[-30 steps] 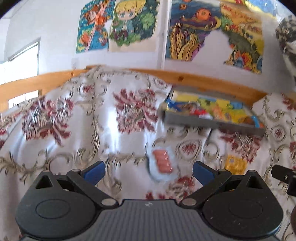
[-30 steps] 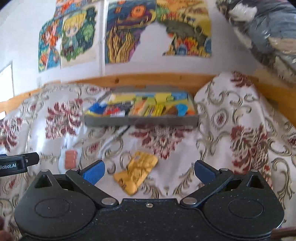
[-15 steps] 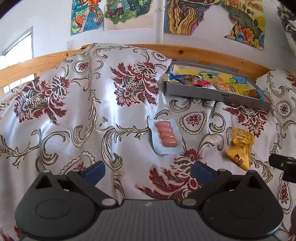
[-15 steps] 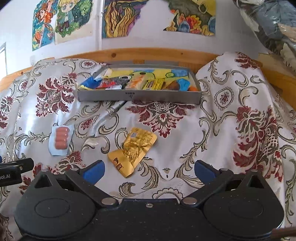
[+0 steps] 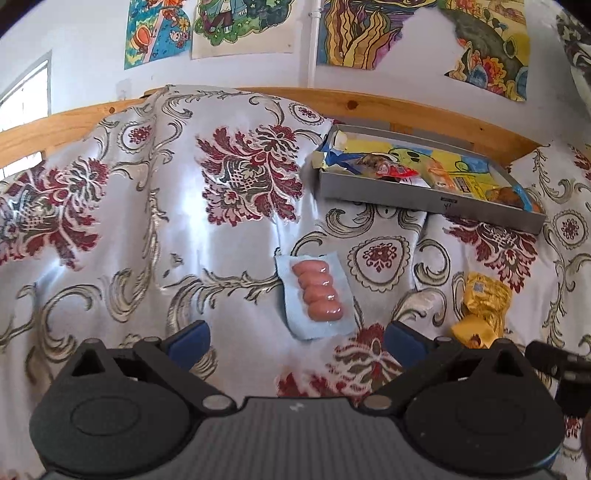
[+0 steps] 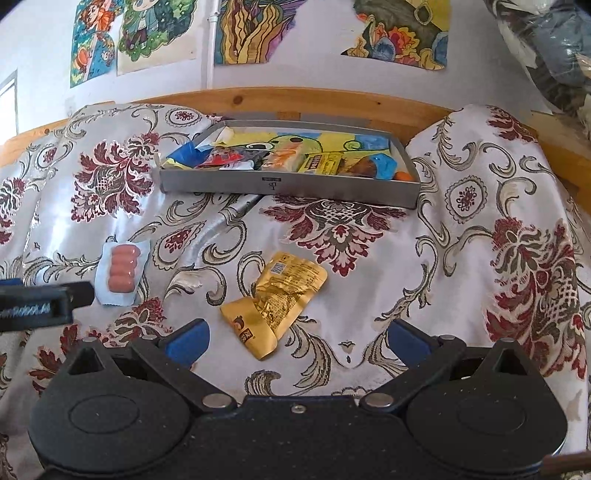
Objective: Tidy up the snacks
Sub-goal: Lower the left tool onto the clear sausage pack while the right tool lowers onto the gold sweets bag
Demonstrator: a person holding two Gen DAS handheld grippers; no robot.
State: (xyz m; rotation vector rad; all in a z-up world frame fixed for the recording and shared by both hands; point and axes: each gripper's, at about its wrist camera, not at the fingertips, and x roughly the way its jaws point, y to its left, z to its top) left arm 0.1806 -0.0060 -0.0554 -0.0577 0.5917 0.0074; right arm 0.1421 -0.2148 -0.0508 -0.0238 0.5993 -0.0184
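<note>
A clear pack of pink sausages (image 5: 318, 291) (image 6: 121, 269) lies on the flowered cloth, just ahead of my open left gripper (image 5: 295, 341). A crumpled golden snack packet (image 6: 275, 301) (image 5: 480, 308) lies right in front of my right gripper (image 6: 297, 338), which is open and holds nothing. Farther back sits a grey tray (image 6: 288, 186) (image 5: 424, 199) filled with several colourful snack packs. The left gripper's side (image 6: 40, 301) shows at the left edge of the right wrist view.
A wooden rail (image 6: 295, 99) runs behind the tray, with painted posters (image 5: 354, 33) on the wall above. The cloth (image 6: 498, 229) bulges up at the right of the tray. A bundle of bagged fabric (image 6: 546, 48) hangs at the upper right.
Both grippers have tilted down and come closer to the cloth. The sausage pack and the golden packet now sit lower and larger in view. Both stay open.
</note>
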